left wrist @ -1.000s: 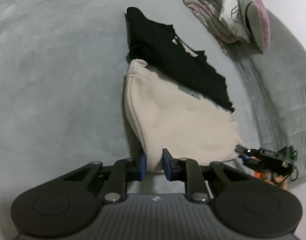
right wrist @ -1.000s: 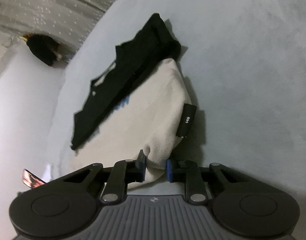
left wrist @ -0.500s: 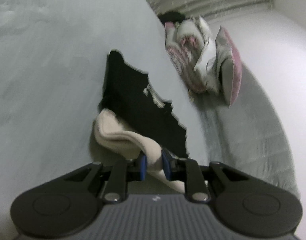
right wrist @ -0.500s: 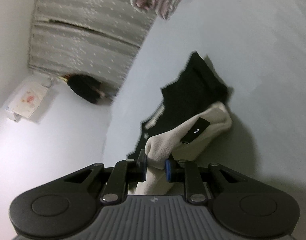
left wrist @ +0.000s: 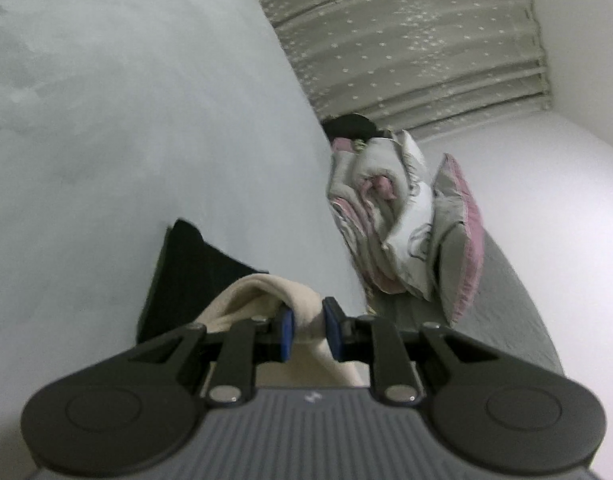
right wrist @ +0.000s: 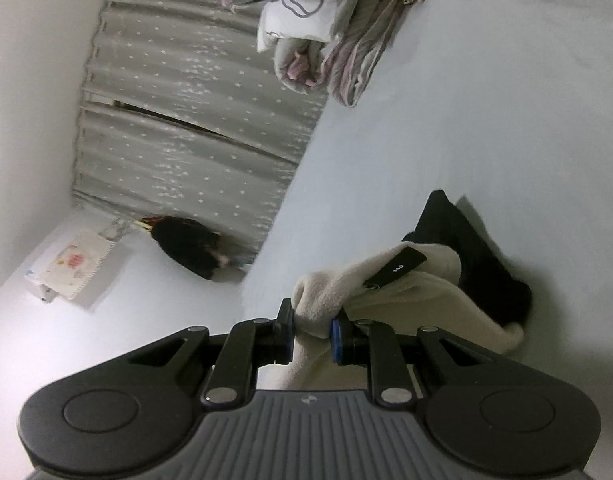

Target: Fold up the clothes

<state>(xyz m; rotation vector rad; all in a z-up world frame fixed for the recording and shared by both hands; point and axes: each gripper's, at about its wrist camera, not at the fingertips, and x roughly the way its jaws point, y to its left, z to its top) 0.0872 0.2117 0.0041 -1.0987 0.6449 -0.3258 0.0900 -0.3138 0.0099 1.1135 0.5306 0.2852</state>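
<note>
Now both tongs point slightly downward over the pale grey bed (left wrist: pixel 106 140), tilted so the room looks slanted. Left tongs (left wrist: pixel 308 330) pinch a bunched edge of the cream garment (left wrist: pixel 250 296) between blue pads; right tongs (right wrist: pixel 312 330) grip another bunched edge of it (right wrist: pixel 406 300) (a black tag (right wrist: pixel 398 266) shows on top). That garment arches up off the bed, stretching away from the tongs onto the black garment (left wrist: pixel 186 268), which lies flat beneath it. Beyond the black garment sits a heap of pillows and bedding (left wrist: pixel 398 220), near the curtain (left wrist: pixel 406 40).

Black gripper (left wrist: pixel 308 330), blue-padded fingers (left wrist: pixel 287 334)
</note>
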